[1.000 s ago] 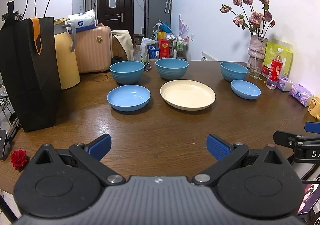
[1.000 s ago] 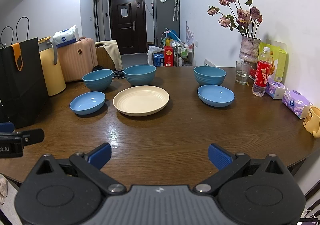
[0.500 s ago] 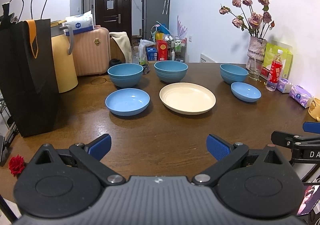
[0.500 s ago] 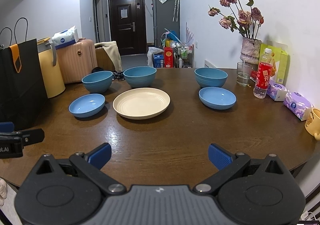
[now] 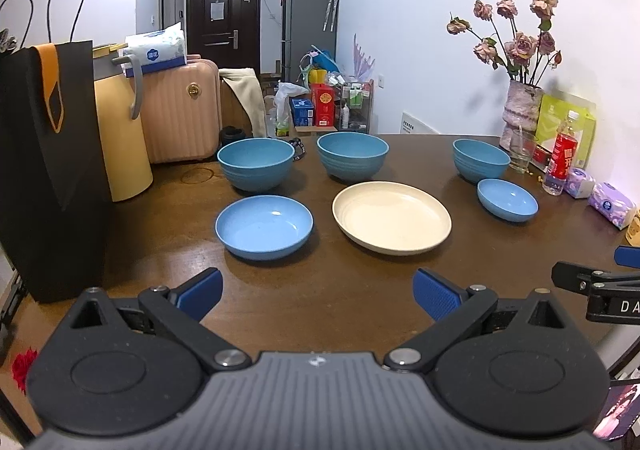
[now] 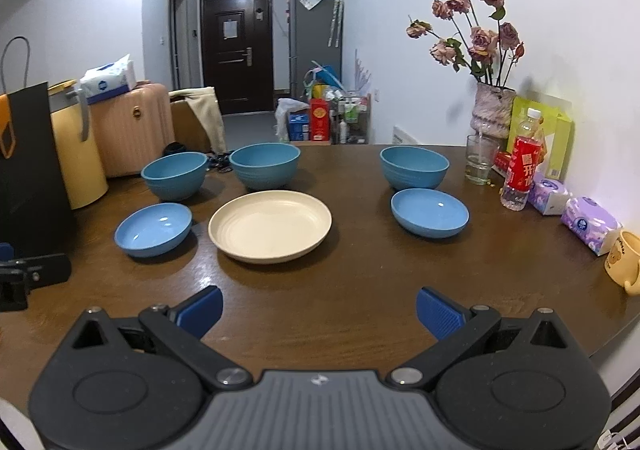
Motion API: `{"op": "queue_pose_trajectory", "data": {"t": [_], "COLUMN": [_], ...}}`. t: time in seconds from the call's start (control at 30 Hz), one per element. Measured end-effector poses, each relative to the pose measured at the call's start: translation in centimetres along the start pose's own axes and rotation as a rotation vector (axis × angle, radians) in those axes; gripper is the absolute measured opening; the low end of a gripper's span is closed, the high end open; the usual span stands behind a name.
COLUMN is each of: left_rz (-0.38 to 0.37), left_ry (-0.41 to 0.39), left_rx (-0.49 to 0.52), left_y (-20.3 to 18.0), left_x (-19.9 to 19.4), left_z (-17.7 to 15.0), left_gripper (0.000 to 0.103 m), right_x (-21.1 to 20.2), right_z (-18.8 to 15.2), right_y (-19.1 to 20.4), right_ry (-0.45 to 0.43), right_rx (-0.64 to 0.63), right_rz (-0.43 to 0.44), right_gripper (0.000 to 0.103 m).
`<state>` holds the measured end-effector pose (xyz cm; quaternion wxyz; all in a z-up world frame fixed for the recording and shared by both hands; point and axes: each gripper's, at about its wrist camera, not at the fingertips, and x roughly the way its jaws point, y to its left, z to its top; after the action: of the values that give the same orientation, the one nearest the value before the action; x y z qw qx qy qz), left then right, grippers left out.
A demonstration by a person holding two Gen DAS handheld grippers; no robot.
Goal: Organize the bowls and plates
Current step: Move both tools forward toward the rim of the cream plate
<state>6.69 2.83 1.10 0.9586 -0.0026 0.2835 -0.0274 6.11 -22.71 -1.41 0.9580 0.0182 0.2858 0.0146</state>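
Observation:
On the brown table [image 5: 320, 282] a cream plate [image 5: 391, 216] [image 6: 270, 225] lies in the middle. Left of it rests a shallow blue dish [image 5: 264, 226] [image 6: 153, 229]; a second shallow blue dish [image 5: 507, 199] [image 6: 429, 212] sits to the right. Three deep blue bowls stand behind: left bowl [image 5: 256, 163] [image 6: 174, 174], middle bowl [image 5: 352, 154] [image 6: 265, 165], right bowl [image 5: 481, 160] [image 6: 414, 166]. My left gripper [image 5: 316, 293] is open over the near table, short of the dishes. My right gripper [image 6: 318, 310] is also open and holds nothing.
A black paper bag [image 5: 44, 165] stands at the table's left edge. At the right are a vase of dried roses [image 6: 493, 110], a glass [image 6: 480, 158], a red-labelled bottle [image 6: 522, 166], tissue packs [image 6: 588, 224] and a yellow mug [image 6: 626, 262]. Suitcases [image 5: 180, 113] stand beyond the table.
Both grippers have moved slightly forward toward the dishes; the dishes appear a little larger. Jaws stay open and nothing on the table has moved.

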Motion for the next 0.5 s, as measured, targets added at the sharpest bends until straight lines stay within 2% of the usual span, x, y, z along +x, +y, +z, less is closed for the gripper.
{"op": "queue_pose_trajectory", "data": {"t": [0.33,0.5], "left_rz": [-0.061,-0.084], "left_ry": [0.013,0.019], "left_rx": [0.012,0.009], "left_y": [2.6,3.5], "left_x": [3.0,4.2], "left_z": [2.1,3.3], "left_gripper": [0.103,0.103], "right_x": [2.3,3.5], "right_z": [1.9,2.8], "right_y": [2.2,3.0], "right_ry": [-0.002,0.027], "right_rx": [0.041,0.072], "right_rz": [-0.032,-0.046], "right_gripper": [0.103,0.103]}}
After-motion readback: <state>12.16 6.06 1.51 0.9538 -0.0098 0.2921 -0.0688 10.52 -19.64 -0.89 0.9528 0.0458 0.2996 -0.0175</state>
